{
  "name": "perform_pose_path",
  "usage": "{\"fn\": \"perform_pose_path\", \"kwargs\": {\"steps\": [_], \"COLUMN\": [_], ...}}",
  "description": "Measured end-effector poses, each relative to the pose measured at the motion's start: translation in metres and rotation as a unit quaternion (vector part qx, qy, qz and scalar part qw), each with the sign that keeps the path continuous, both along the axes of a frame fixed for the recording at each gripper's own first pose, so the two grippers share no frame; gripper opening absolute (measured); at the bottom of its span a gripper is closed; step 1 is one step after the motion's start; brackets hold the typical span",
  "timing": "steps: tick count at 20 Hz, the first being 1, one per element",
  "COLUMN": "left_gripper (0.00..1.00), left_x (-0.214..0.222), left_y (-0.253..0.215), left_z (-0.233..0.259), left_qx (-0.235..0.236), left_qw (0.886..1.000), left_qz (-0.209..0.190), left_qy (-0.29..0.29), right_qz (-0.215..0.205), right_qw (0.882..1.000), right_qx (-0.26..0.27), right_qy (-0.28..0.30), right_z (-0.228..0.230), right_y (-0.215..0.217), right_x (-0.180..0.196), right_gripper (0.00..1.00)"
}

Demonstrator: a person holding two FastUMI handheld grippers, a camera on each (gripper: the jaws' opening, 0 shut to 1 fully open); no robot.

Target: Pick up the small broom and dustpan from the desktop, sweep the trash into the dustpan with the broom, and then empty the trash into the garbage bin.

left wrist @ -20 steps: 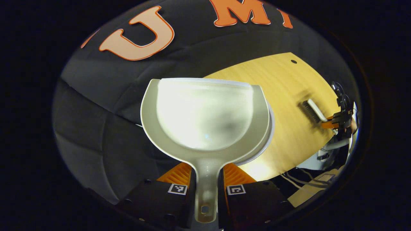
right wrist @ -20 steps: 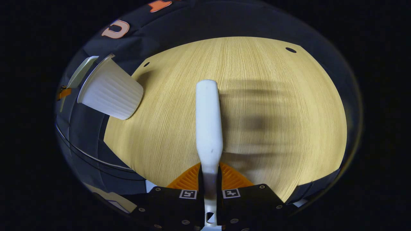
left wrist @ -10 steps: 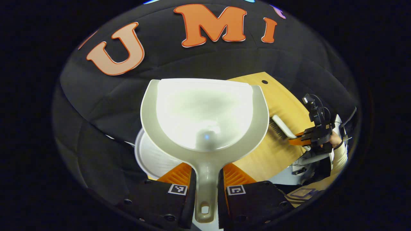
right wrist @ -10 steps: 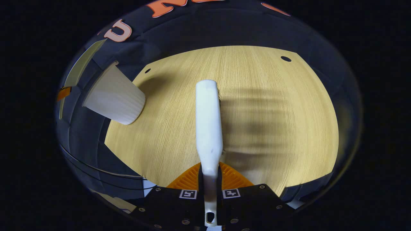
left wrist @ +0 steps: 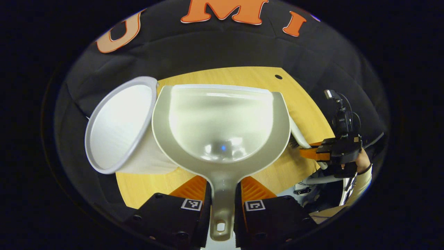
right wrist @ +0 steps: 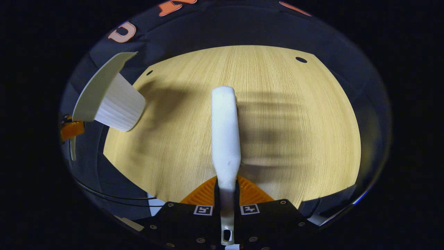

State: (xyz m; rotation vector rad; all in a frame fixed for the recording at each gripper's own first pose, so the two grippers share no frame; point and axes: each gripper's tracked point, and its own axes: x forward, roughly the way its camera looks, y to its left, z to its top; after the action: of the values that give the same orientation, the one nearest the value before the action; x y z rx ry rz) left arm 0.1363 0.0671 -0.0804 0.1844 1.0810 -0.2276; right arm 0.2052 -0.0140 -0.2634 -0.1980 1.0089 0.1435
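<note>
The left gripper [left wrist: 222, 194] is clamped on the handle of the dustpan [left wrist: 222, 121] and holds it up over the desk [left wrist: 242, 74], just beside the white bin [left wrist: 118, 125]. The right gripper [right wrist: 227, 194] is clamped on the handle of the broom [right wrist: 225, 128], which sticks out over the bare desk [right wrist: 295, 121]. The bin [right wrist: 119, 106] stands at the desk's far left corner

Light wood-grain desktop [right wrist: 277, 114] with small dark holes, black quilted cloth wall [left wrist: 215, 52] behind, bright overhead light
</note>
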Motion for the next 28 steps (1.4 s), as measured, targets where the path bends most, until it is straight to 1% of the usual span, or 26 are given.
{"fn": "perform_pose_path", "kwargs": {"steps": [2, 4, 6, 9, 11, 13, 21, 24, 28], "left_gripper": [0.31, 0.30, 0.31, 0.30, 0.30, 0.31, 0.31, 0.30, 0.31], "left_x": [-0.005, -0.008, -0.010, -0.011, -0.007, -0.009, -0.015, -0.017, -0.018], "left_y": [-0.006, -0.006, -0.002, -0.005, -0.007, -0.010, -0.014, -0.012, -0.011], "left_z": [-0.018, -0.040, -0.062, -0.090, -0.103, -0.106, -0.116, -0.121, -0.123], "left_qx": [-0.011, -0.004, 0.013, 0.005, 0.008, 0.017, 0.014, 0.008, 0.008], "left_qw": [1.000, 0.999, 0.999, 0.997, 0.996, 0.996, 0.994, 0.992, 0.991], "left_qz": [0.018, 0.031, 0.038, 0.062, 0.070, 0.073, 0.086, 0.091, 0.088], "left_qy": [0.013, 0.021, 0.027, 0.044, 0.046, 0.044, 0.072, 0.089, 0.100], "right_qz": [-0.006, -0.011, -0.016, -0.028, -0.031, -0.031, -0.034, -0.035, -0.030], "right_qw": [1.000, 1.000, 1.000, 1.000, 0.999, 0.999, 0.999, 0.999, 0.999], "right_qx": [-0.002, -0.007, -0.012, -0.014, -0.021, -0.023, -0.036, -0.033, -0.029], "right_qy": [0.002, 0.004, 0.005, 0.003, 0.004, 0.006, 0.017, 0.016, 0.019], "right_z": [-0.005, -0.006, -0.011, -0.012, -0.004, -0.005, 0.011, 0.016, 0.012], "right_y": [0.001, 0.000, -0.001, 0.000, -0.001, 0.000, 0.003, 0.005, 0.008], "right_x": [0.004, 0.005, 0.004, 0.005, 0.004, 0.003, 0.008, 0.009, 0.010], "right_gripper": [0.14, 0.14, 0.14, 0.14, 0.14, 0.14, 0.14, 0.15, 0.20]}}
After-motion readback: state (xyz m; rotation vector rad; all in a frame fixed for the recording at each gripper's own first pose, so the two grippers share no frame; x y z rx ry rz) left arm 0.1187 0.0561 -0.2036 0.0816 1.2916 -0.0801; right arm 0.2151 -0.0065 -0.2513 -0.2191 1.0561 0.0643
